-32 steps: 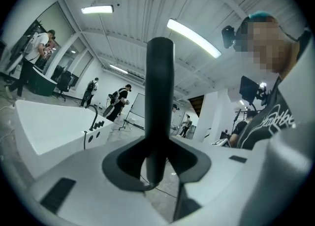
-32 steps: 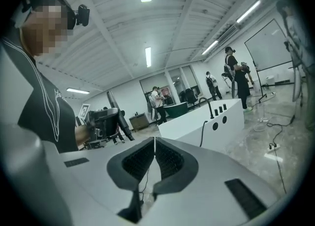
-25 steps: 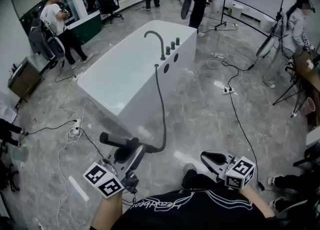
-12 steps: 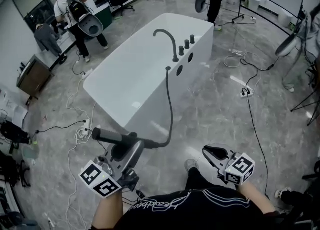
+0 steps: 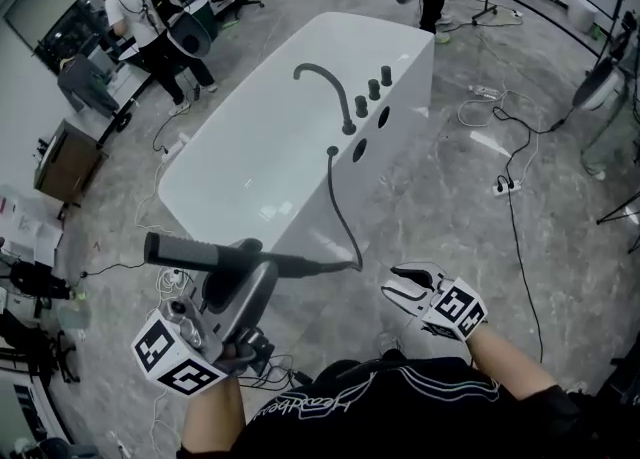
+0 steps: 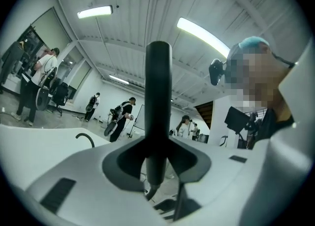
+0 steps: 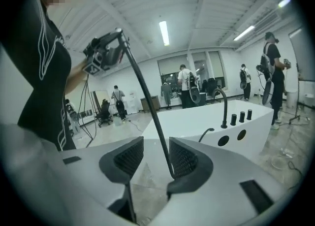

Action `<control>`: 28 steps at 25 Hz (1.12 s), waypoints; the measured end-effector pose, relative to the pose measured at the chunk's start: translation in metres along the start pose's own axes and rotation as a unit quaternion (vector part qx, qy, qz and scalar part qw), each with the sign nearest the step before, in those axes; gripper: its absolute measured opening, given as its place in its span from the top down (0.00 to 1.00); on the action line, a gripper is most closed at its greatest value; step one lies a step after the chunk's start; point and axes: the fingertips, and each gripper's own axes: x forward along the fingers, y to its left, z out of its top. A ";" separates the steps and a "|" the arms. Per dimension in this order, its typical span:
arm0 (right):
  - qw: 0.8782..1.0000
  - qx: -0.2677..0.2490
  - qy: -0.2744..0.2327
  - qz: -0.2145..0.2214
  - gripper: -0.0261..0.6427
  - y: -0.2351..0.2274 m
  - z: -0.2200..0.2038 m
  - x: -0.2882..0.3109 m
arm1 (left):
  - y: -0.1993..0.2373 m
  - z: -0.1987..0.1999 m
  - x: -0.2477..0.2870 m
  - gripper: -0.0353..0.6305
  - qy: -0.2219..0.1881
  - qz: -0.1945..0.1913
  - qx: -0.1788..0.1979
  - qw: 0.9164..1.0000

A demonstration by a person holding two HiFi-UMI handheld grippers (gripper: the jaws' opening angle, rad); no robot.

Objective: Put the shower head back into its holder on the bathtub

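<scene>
My left gripper (image 5: 243,269) is shut on the black shower head (image 5: 195,253), which lies level across its jaws and stands as a dark bar (image 6: 158,102) in the left gripper view. Its black hose (image 5: 338,197) loops from the tub's deck down to the handle. The white bathtub (image 5: 250,137) stands ahead with a curved black faucet (image 5: 322,82), three knobs and two dark oval openings (image 5: 359,150) in its side. My right gripper (image 5: 398,283) hovers right of the hose loop, its jaws opening. In the right gripper view the hose (image 7: 147,102) crosses the gap untouched by the pads.
Cables (image 5: 510,177) and a power strip (image 5: 503,187) lie on the grey marble floor right of the tub. More cords (image 5: 165,277) trail at its left. People (image 5: 135,17) with gear stand at the back left, and a cabinet (image 5: 65,162) is at the left.
The left gripper has carried the shower head left and up. The right gripper has moved left toward the hose loop and its jaws have parted. The tub is now closer.
</scene>
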 end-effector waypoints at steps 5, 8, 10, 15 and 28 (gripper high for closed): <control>0.999 0.016 0.028 0.002 0.70 -0.033 -0.027 0.040 | 0.005 0.021 0.020 0.75 -0.007 -0.031 0.004 0.999; 0.998 0.024 0.053 0.004 0.67 -0.039 -0.066 0.070 | 0.011 0.018 0.018 0.75 -0.022 -0.048 0.002 0.999; 0.996 0.018 0.082 0.007 0.67 -0.046 -0.079 0.089 | 0.021 0.030 0.025 0.75 -0.028 -0.060 0.002 0.998; 0.990 -0.017 0.143 -0.004 0.67 -0.080 -0.083 0.142 | 0.068 0.079 0.060 0.75 -0.026 -0.074 0.003 0.997; 0.988 0.079 0.135 -0.017 0.87 -0.149 -0.059 0.217 | 0.238 0.100 0.107 0.75 -0.028 -0.013 -0.025 0.999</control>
